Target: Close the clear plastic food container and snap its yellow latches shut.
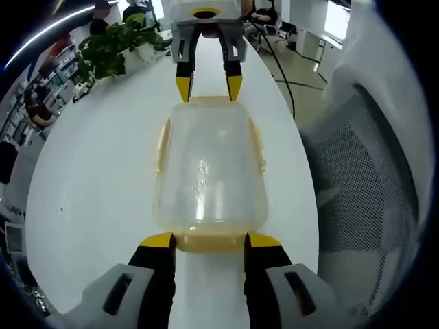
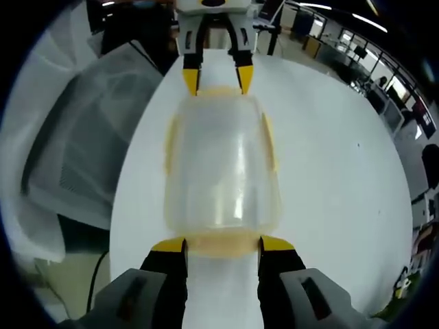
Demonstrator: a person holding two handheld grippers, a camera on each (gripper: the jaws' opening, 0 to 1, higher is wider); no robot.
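**Two grippers, one box between them**

Left hand-held gripper (image 1: 208, 240) is spread wide, its yellow tips straddling the near latch (image 1: 209, 242). Right hand-held gripper (image 2: 222, 245) is spread likewise at the opposite end. The container (image 1: 209, 171) lies lid-on along the white surface (image 1: 96, 192), plant (image 1: 113, 44) beyond.

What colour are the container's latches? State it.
Yellow; the latches on the clear container show best in the left gripper view.

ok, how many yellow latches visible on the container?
4: near end latch, far end latch, and side latches on the container. None appear hidden.
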